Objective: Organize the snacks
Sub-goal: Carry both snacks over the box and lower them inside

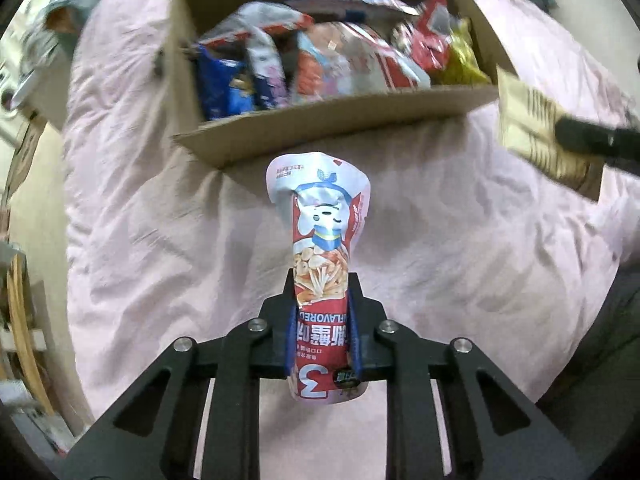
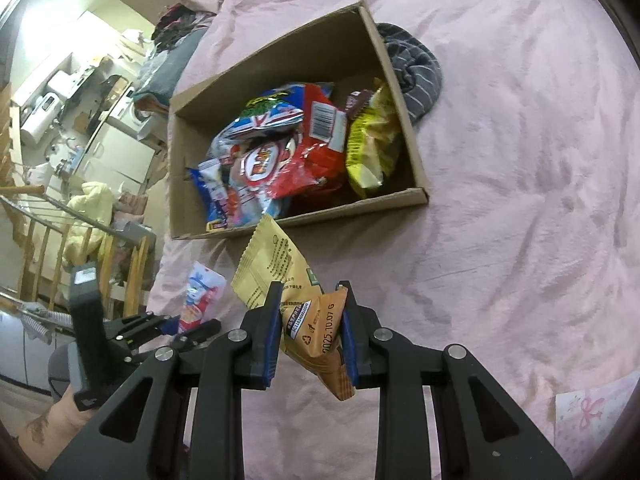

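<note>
My left gripper (image 1: 322,280) is shut on a red and white snack pouch (image 1: 320,216) with a cartoon face, held above the pink bedspread just short of the cardboard box (image 1: 320,120). The box holds several snack bags. My right gripper (image 2: 310,286) is shut on a tan and orange snack packet (image 2: 276,264), also held in front of the box (image 2: 400,80). The left gripper and its pouch (image 2: 200,292) show at the lower left of the right wrist view. The tan packet (image 1: 536,132) shows at the right edge of the left wrist view.
A pink bedspread (image 2: 520,200) covers the bed under the box. A grey striped cloth (image 2: 416,68) lies against the box's far right side. A wooden railing (image 2: 60,248) and cluttered room furniture lie beyond the bed's left edge. A pink bow-printed card (image 2: 592,412) lies at lower right.
</note>
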{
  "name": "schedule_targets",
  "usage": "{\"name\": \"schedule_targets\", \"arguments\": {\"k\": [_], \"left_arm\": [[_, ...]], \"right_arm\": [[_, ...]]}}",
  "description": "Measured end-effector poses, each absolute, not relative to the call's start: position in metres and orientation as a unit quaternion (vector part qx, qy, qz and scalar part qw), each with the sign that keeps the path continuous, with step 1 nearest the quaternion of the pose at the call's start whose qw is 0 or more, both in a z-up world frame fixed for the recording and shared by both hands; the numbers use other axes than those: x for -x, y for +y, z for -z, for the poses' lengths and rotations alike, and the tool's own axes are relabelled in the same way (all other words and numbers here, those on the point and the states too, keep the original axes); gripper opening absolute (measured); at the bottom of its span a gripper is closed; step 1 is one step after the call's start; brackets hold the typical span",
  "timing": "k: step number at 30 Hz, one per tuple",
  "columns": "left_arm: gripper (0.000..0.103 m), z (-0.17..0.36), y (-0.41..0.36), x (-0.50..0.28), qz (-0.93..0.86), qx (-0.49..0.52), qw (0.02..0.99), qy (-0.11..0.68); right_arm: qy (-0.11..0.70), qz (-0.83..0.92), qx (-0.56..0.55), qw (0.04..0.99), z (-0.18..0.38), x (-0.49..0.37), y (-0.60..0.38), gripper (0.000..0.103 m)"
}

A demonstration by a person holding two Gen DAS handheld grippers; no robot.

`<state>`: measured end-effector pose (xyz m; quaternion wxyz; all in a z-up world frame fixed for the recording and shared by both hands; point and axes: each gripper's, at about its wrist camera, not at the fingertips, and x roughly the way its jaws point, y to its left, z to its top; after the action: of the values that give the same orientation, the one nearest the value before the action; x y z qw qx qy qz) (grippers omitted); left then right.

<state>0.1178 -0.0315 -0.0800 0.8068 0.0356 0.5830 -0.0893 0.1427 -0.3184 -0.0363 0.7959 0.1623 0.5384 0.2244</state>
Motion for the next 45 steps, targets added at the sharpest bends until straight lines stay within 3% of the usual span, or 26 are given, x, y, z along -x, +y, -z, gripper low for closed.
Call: {"name": "schedule_targets", "arguments": {"k": [13, 20, 34, 45], "left_arm": [[0.017, 0.001, -0.010, -0.124, -0.009, 0.066, 0.851, 0.521], [0.017, -0.016, -0.024, -0.144, -0.007, 0.062, 0.865, 0.499], [0.018, -0.030, -0.035, -0.207, 0.012, 0.027, 0.891, 0.454], [0.018, -0.017, -0.033, -0.262, 0.013, 0.036, 0.890, 0.455]], "right_arm": [[0.501, -0.229, -0.183, 0.814, 0.018, -0.146, -0.321, 0.027], [0.456, -0.226, -0.185, 0.841, -0.004, -0.158, -0.317, 0.027], [0.364, -0.166, -0.154, 0.903, -0.030, -0.212, -0.316, 0.027], [0.384, -0.160, -0.104, 0.903, -0.010, -0.257, -0.294, 0.027]]}}
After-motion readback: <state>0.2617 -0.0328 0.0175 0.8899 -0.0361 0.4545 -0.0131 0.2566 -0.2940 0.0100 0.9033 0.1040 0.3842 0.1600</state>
